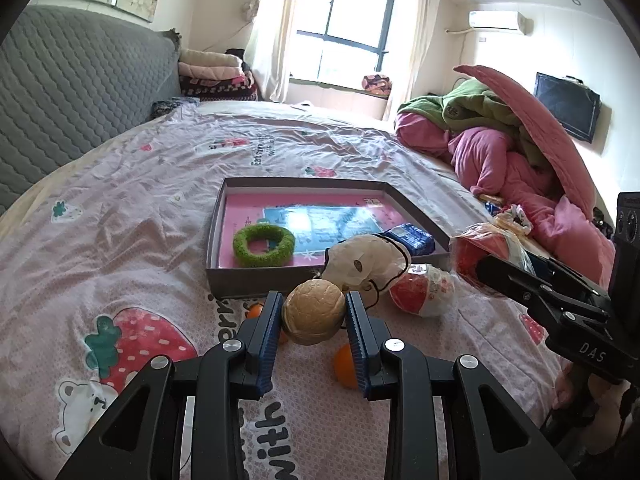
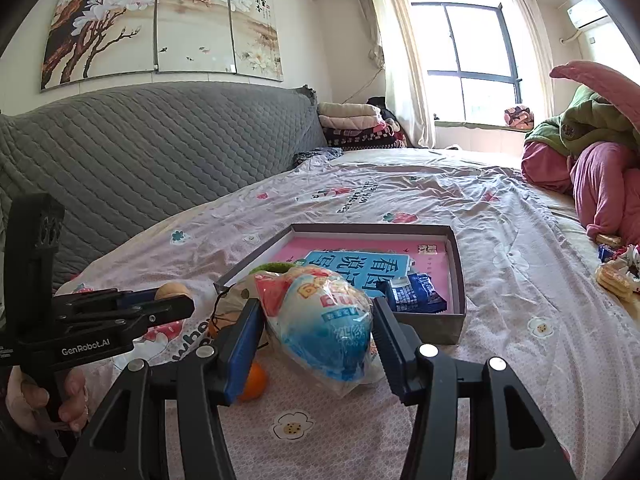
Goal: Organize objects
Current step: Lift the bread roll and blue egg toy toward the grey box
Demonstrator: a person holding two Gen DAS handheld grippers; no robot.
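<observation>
Strawberry bedsheet (image 1: 120,240) beneath round bun (image 1: 313,312) pinched by left hand-held gripper (image 1: 313,320), right hand-held gripper (image 2: 316,340) pinching upright snack bag (image 2: 320,328).

Bed sheet (image 1: 120,200) left of the grey box (image 1: 218,216): bare, open passage up to the quilted headboard (image 1: 60,92).

Box floor: open through the middle and far part; green ring (image 1: 264,245) takes the near left, blue packet (image 1: 410,238) the near right corner.

Near box wall crowded: pale pouch (image 1: 366,262), red-white packet (image 1: 424,290) and two orange balls (image 1: 346,366) lie just before it.

Right side blocked by heaped pink bedding (image 1: 508,164).
</observation>
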